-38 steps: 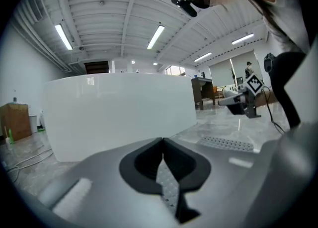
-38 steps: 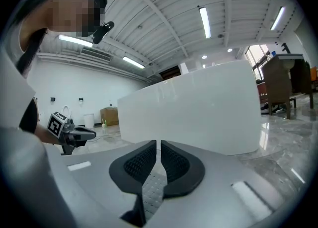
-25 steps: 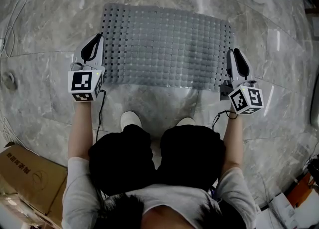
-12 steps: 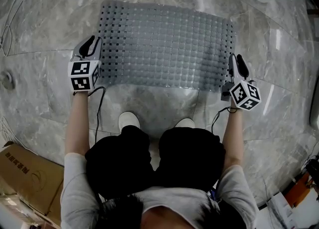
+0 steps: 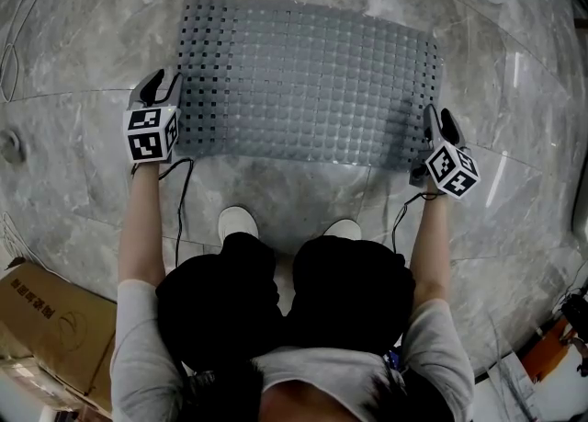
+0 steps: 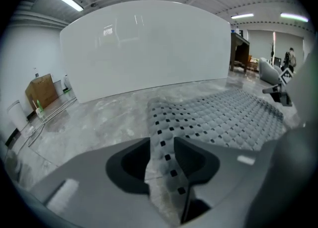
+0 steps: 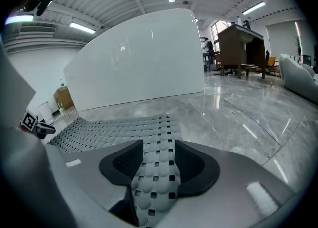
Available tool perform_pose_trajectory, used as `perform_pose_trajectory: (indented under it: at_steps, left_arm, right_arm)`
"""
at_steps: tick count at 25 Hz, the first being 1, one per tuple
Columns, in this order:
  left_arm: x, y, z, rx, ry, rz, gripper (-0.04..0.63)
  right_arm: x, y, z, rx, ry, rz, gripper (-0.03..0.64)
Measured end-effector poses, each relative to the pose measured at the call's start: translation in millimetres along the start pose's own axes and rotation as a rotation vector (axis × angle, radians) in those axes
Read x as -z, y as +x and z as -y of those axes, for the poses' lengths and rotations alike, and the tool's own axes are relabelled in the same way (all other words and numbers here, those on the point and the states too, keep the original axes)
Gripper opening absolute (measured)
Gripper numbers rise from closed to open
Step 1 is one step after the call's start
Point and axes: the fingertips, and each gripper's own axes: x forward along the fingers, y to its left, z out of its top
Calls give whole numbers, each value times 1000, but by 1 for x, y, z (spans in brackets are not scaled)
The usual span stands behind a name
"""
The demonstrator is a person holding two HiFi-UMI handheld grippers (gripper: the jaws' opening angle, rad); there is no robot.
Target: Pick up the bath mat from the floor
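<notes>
1 bath mat (image 5: 303, 85) lies flat, long axis left-right across the upper frame. 2 tools, left hand-held gripper (image 5: 158, 89) and right hand-held gripper (image 5: 439, 121), straddle its ends, jaws spread, just opening.

Grey bath mat (image 5: 308, 80) flat on marble floor (image 5: 83, 43), one gripper at each near corner.
Left gripper (image 5: 161, 89) on mat's left edge, right gripper (image 5: 439, 121) on right edge; both jaws just been opening, mat edge between them.

Grey left gripper (image 5: 162, 78), right gripper (image 5: 440, 114); grey sleeves (image 5: 138, 337), black trousers (image 5: 285, 301).
</notes>
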Motion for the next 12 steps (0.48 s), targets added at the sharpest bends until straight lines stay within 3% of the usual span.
perform_pose_trajectory:
  at_steps: [12]
  left_arm:
    - [23, 24, 1, 14, -10, -84, 198]
  right_arm:
    - [32, 24, 5, 7, -7, -107, 258]
